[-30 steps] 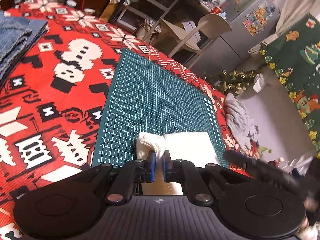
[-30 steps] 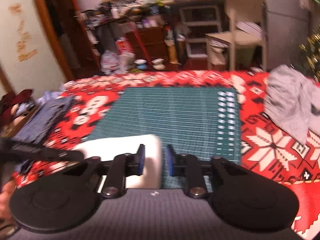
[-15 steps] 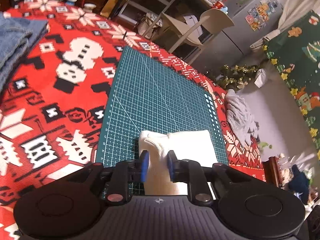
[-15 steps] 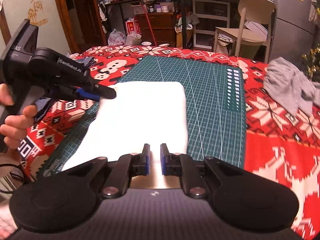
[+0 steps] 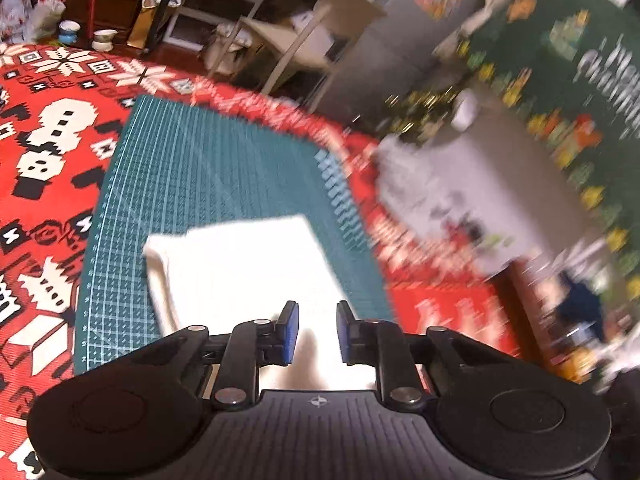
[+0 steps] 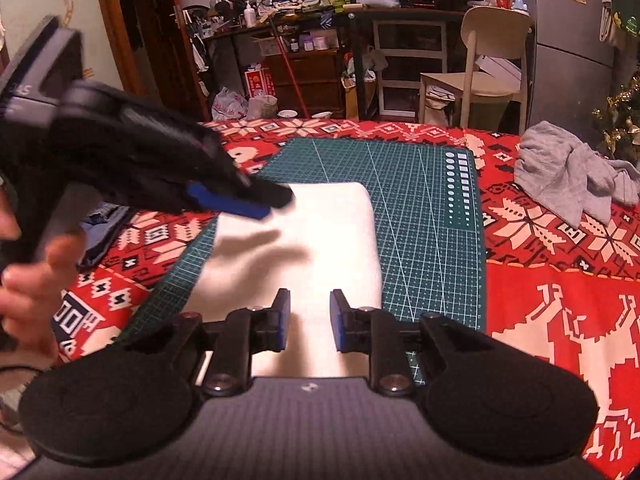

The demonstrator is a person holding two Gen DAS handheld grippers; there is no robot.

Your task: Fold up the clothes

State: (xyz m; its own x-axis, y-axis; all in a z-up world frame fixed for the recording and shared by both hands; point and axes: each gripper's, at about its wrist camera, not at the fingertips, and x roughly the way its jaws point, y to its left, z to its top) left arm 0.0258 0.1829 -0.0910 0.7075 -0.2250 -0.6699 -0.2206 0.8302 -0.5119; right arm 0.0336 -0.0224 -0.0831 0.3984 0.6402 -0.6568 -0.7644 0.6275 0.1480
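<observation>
1. Two grippers of mine are over the green cutting mat (image 6: 420, 216), which lies on the red patterned tablecloth (image 6: 560, 312).
2. Folded white cloth (image 6: 320, 236) lies flat on the near half of the mat, its long side running away from me, and a narrow fold shows along its left edge in the left wrist view (image 5: 240, 264).
3. My right gripper (image 6: 306, 320) hangs at the cloth's near end with its jaws a little apart and opening; the blue pads (image 6: 282, 322) stand on either side of a strip of cloth, and I see no pinch on it.
4. My left gripper (image 5: 313, 332) also sits at the near edge of the cloth in its own view, jaws a little apart and closing, with nothing gripped between the pads.
5. From the right wrist view, the left gripper (image 6: 256, 204) is blurred, reaching in from the mat's left side with its tips above the cloth's far left corner; the hand (image 6: 32, 280) holding it shows at the mat's near left.
6. Off the mat's far right corner lies a crumpled grey garment (image 6: 560, 176) on the tablecloth.
7. Beyond the mat's far edge stands a cream chair (image 6: 488, 64).
</observation>
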